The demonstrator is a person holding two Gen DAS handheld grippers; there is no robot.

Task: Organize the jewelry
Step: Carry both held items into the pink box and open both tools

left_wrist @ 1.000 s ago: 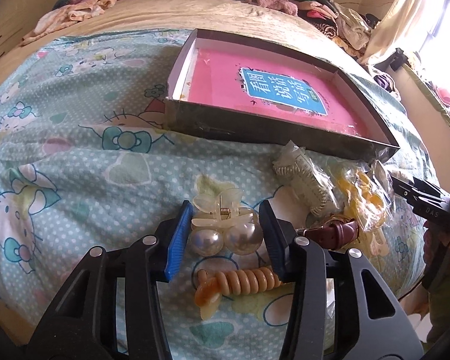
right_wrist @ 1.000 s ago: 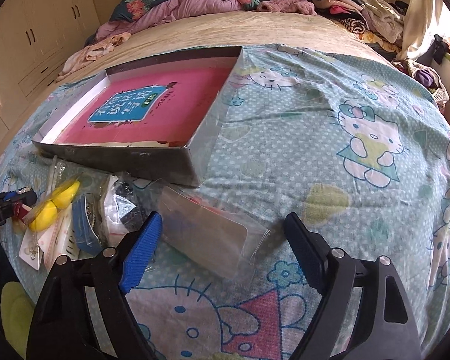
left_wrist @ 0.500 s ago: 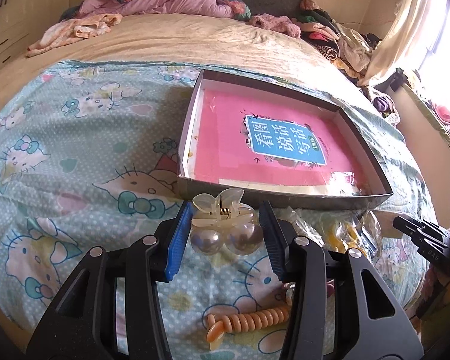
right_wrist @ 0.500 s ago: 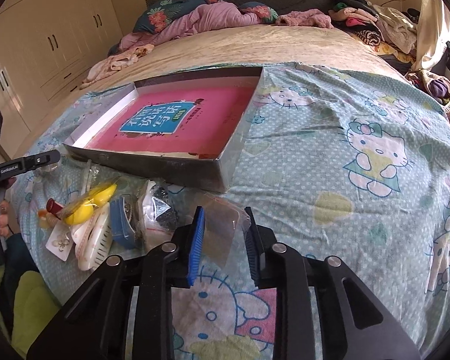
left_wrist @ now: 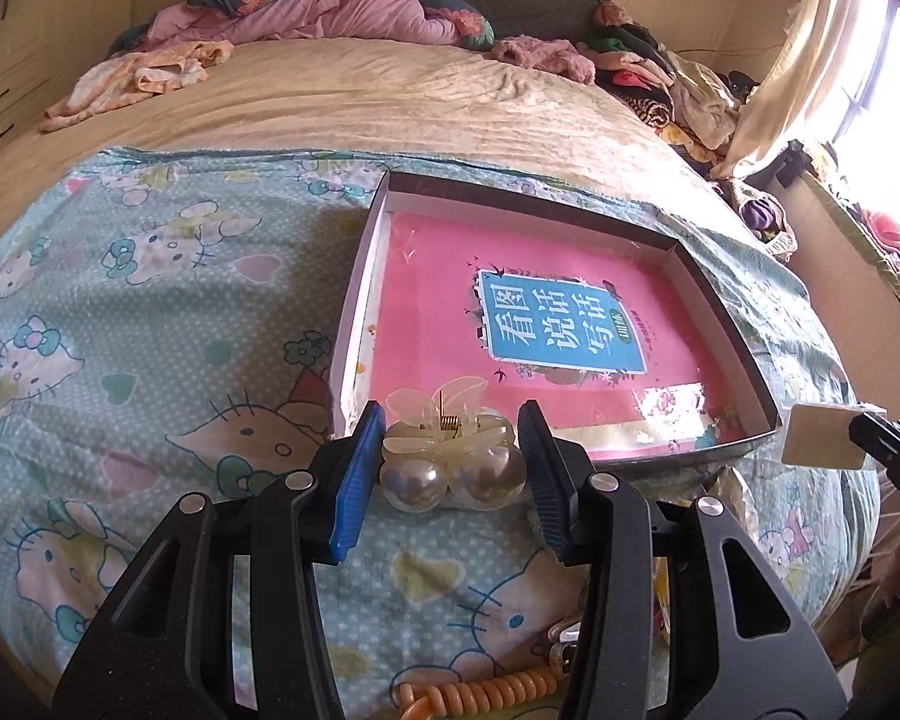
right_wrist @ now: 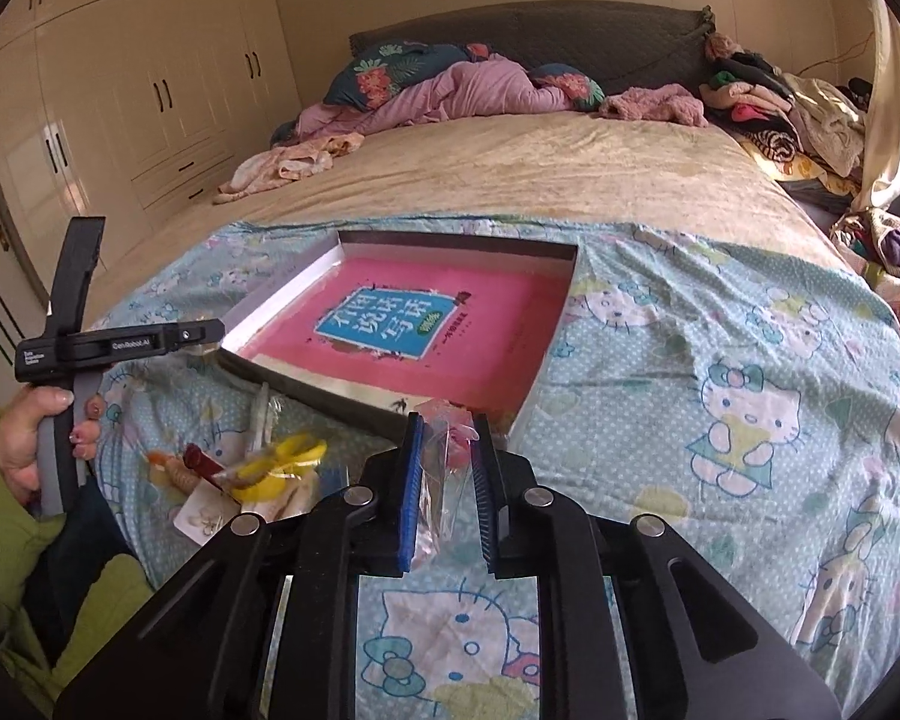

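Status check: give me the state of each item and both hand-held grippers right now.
Left hand-held gripper: shut on the pearl hair claw.
Pearl hair claw: held, lifted off the bedsheet.
Right hand-held gripper: shut on the clear packet.
Clear packet: pinched between the pads, held up.
Shallow box: open, only a pink book inside.
Yellow clip in a bag: lying on the bedsheet.
Orange spiral tie: lying on the bedsheet.
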